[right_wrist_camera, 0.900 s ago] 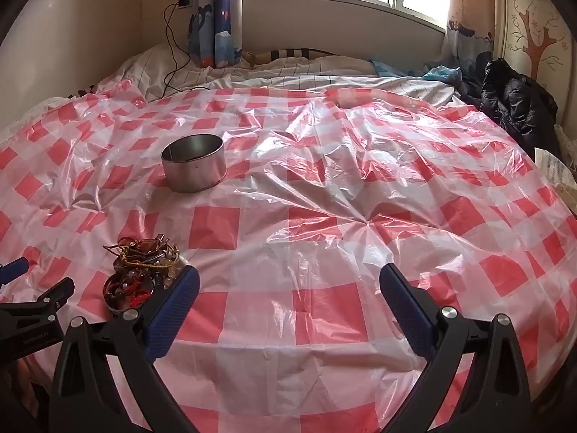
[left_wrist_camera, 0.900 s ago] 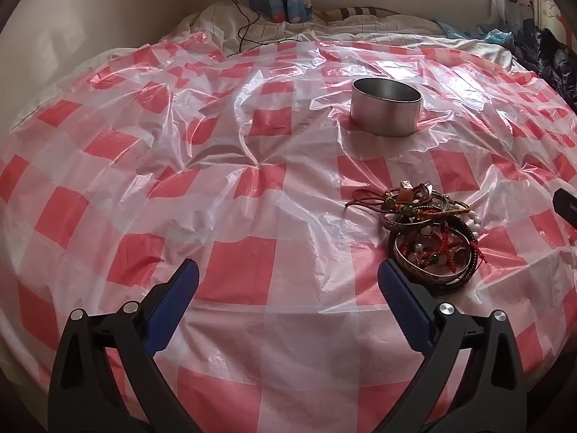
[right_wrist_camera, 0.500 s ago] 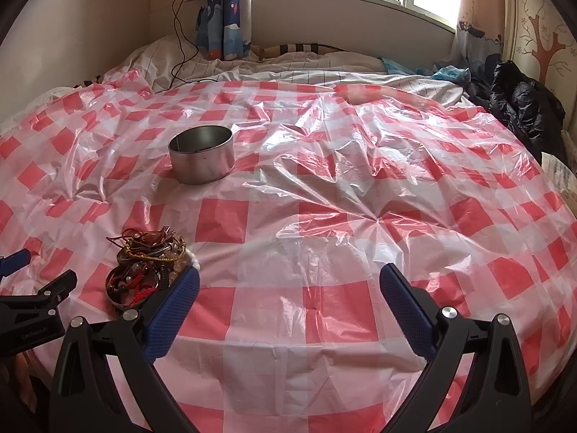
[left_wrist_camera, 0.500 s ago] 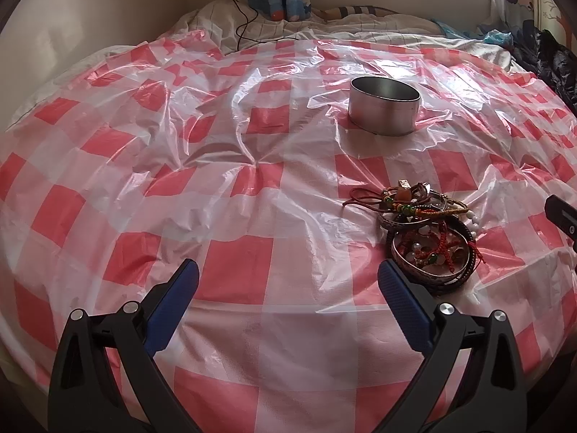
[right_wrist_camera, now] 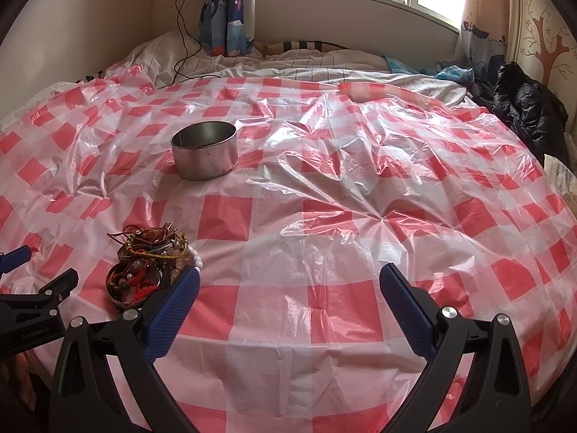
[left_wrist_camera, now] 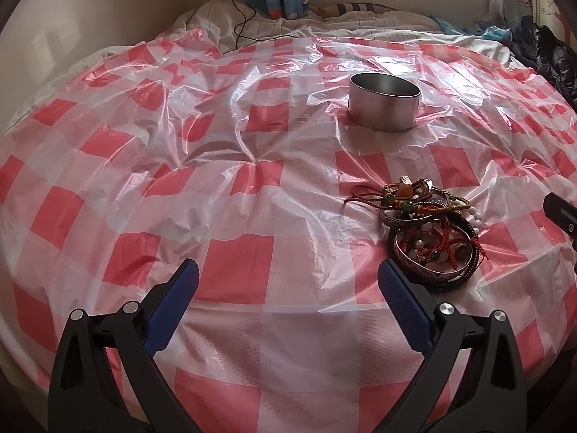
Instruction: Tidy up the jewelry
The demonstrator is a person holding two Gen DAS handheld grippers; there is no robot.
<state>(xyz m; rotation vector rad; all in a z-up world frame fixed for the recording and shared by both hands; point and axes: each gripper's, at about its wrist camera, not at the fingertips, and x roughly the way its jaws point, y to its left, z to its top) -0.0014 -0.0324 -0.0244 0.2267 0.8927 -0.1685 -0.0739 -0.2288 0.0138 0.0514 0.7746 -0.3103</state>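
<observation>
We hover over a bed draped in a red-and-white checked plastic sheet [left_wrist_camera: 230, 278] — glossy, crinkled, and likely to slide under anything dragged across it. Farther back stands a round metal tin [left_wrist_camera: 384, 103], open-topped and rigid, apparently empty. Nearer to us, just right of the left gripper [left_wrist_camera: 288, 296] and at the left finger of our right gripper [right_wrist_camera: 288, 296], lies the jewelry pile [left_wrist_camera: 429, 231]: stiff bangles at the bottom, with beaded strands and red cords tangled across them. Both grippers have their fingers spread wide, with nothing between them. We judge the pile light but snag-prone — cords may pull neighbours along. A bangle's rim looks the surest hold; the loose beads seem slippery and harder to pinch.
</observation>
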